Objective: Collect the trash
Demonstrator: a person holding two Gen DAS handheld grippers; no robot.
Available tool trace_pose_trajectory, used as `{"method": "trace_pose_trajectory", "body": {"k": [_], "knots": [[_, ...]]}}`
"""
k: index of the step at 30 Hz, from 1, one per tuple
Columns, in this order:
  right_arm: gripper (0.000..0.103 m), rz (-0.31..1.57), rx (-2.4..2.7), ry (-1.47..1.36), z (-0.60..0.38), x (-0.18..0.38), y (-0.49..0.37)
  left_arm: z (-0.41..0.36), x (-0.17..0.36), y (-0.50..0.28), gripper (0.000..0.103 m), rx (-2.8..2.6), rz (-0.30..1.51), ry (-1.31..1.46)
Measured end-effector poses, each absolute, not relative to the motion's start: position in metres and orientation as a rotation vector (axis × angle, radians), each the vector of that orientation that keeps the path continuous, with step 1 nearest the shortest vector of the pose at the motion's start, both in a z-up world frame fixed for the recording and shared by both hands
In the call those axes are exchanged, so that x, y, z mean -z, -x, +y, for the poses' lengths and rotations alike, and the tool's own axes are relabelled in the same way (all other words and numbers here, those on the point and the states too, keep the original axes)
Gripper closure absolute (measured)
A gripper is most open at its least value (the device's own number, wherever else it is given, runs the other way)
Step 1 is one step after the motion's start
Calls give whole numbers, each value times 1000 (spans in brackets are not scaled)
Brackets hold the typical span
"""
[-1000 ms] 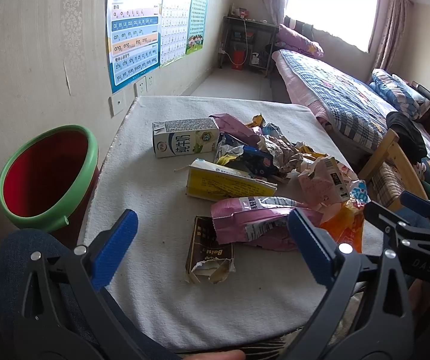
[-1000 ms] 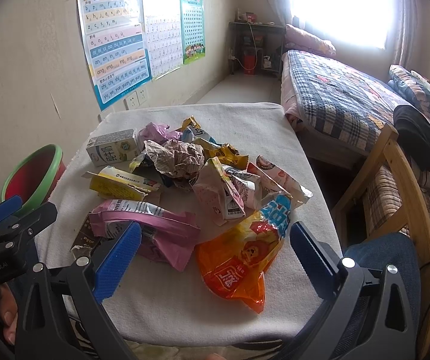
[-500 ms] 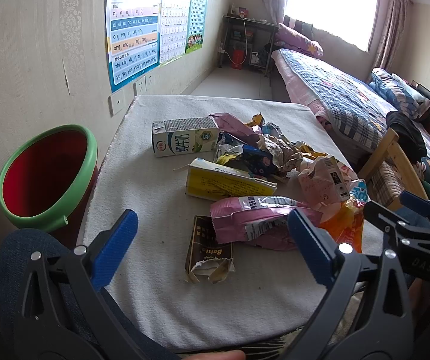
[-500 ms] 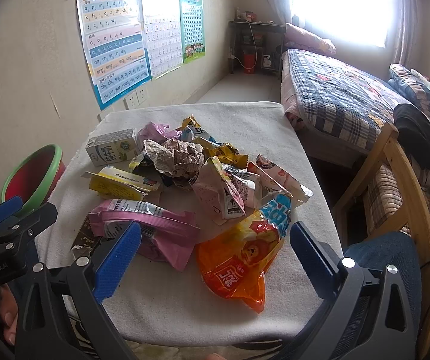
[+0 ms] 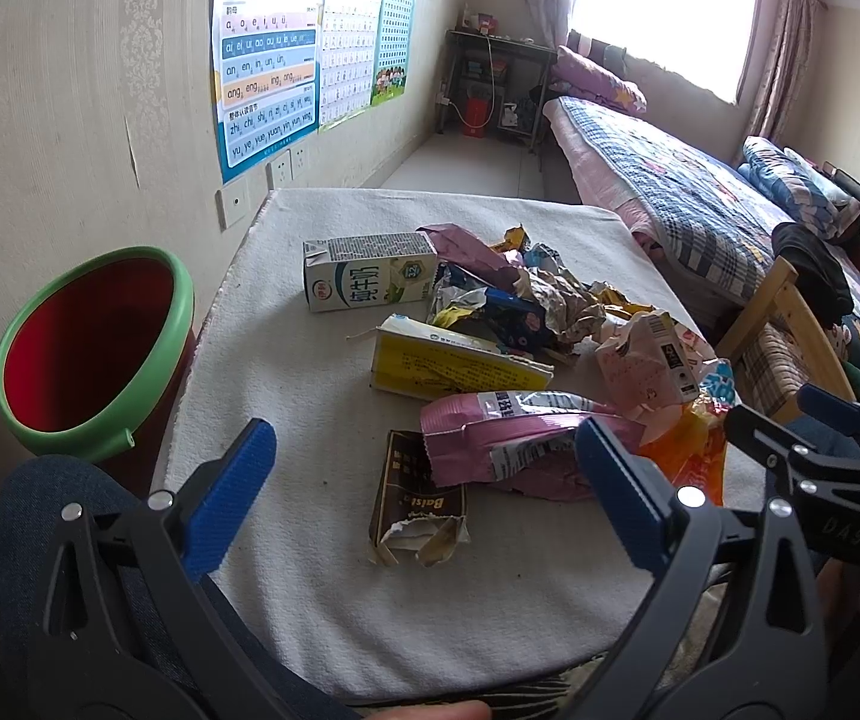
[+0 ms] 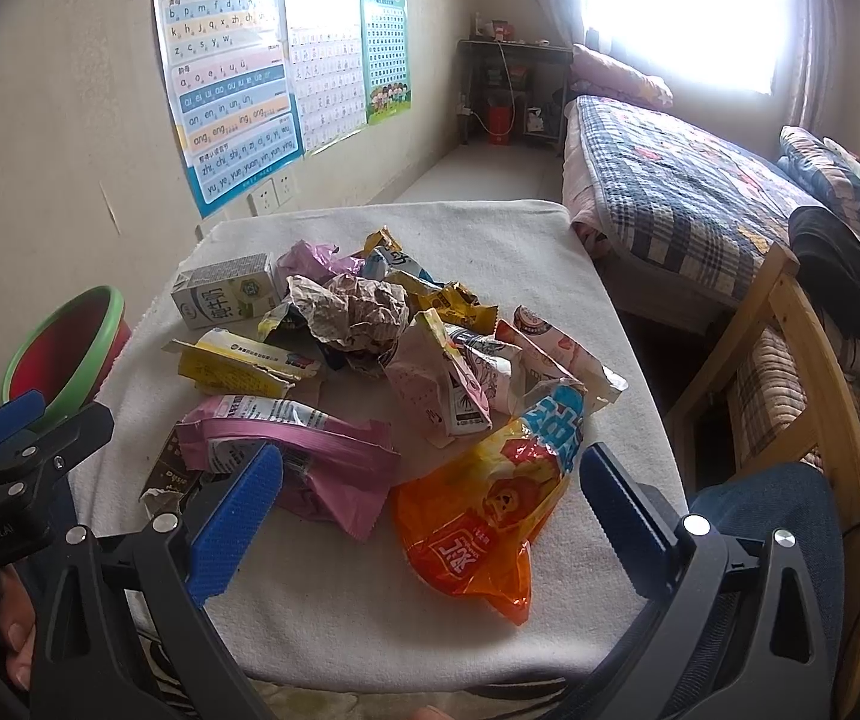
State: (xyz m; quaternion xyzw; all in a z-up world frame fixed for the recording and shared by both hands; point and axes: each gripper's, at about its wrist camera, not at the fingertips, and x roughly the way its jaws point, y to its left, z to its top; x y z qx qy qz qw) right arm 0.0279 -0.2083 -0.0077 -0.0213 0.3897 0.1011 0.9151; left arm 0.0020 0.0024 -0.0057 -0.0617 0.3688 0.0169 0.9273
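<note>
A heap of trash lies on a white-covered table. In it are a milk carton, a yellow box, a pink bag, a torn brown packet and an orange bag. A red bin with a green rim stands left of the table; it also shows in the right wrist view. My left gripper is open and empty above the brown packet near the front edge. My right gripper is open and empty above the orange bag.
Wall posters hang on the left wall. A bed and a wooden chair stand to the right of the table. A small desk stands at the far end of the room.
</note>
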Motion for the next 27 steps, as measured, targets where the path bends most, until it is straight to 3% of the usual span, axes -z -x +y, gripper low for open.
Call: {"method": "trace_pose_trajectory", "body": {"k": [27], "knots": [[7,836,-207,31,-211,11,-32,2,11,-4,5,-32,788,132]]}}
